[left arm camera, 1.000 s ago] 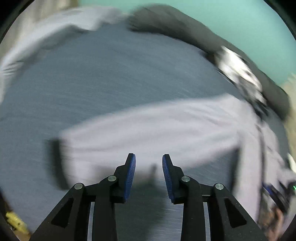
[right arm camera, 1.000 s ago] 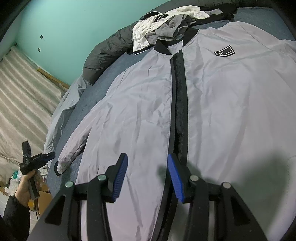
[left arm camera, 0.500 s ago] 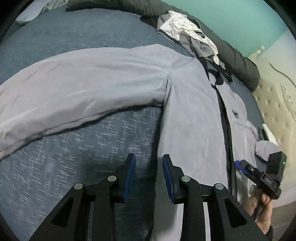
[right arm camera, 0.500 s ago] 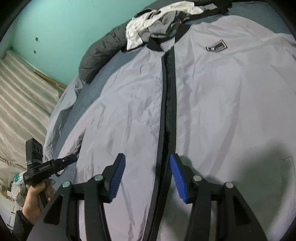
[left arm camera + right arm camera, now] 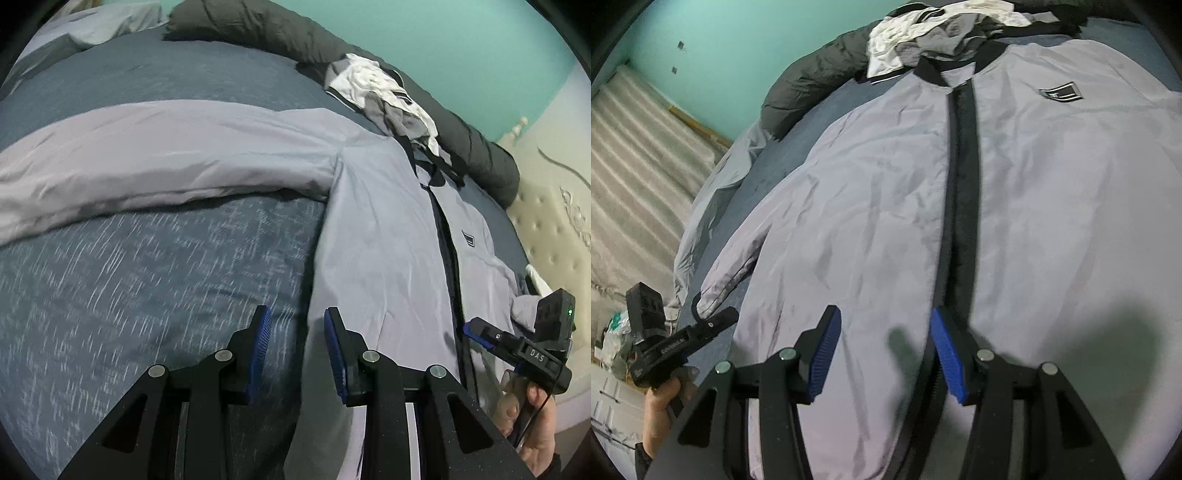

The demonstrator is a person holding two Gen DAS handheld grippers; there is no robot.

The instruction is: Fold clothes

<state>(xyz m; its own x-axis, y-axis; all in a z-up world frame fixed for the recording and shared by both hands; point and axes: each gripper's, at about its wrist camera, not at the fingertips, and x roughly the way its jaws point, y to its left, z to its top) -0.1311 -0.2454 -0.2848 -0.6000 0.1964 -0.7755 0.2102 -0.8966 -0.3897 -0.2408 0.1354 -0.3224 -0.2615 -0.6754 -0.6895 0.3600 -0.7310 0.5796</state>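
Note:
A light grey jacket [image 5: 871, 192] with a black zipper band [image 5: 962, 177] and black collar lies flat, front up, on the blue bed. Its left sleeve [image 5: 155, 162] stretches out across the bedspread in the left wrist view. My left gripper [image 5: 297, 332] is open above the jacket's side edge near the hem, holding nothing. My right gripper [image 5: 886, 339] is open over the lower front, just left of the zipper, with nothing between its fingers. Each gripper also appears in the other's view, the right gripper [image 5: 517, 347] and the left gripper [image 5: 676, 343], each in a hand.
A heap of white and grey clothes [image 5: 380, 92] sits beyond the collar. A dark rolled duvet [image 5: 280, 33] lines the far edge by the teal wall. A beige tufted headboard [image 5: 554, 221] stands at right. The blue bedspread [image 5: 129, 288] spreads at left.
The left gripper swung from the sleeve cuff over to the jacket's side hem. The right gripper moved slightly forward along the zipper. Both stayed open.

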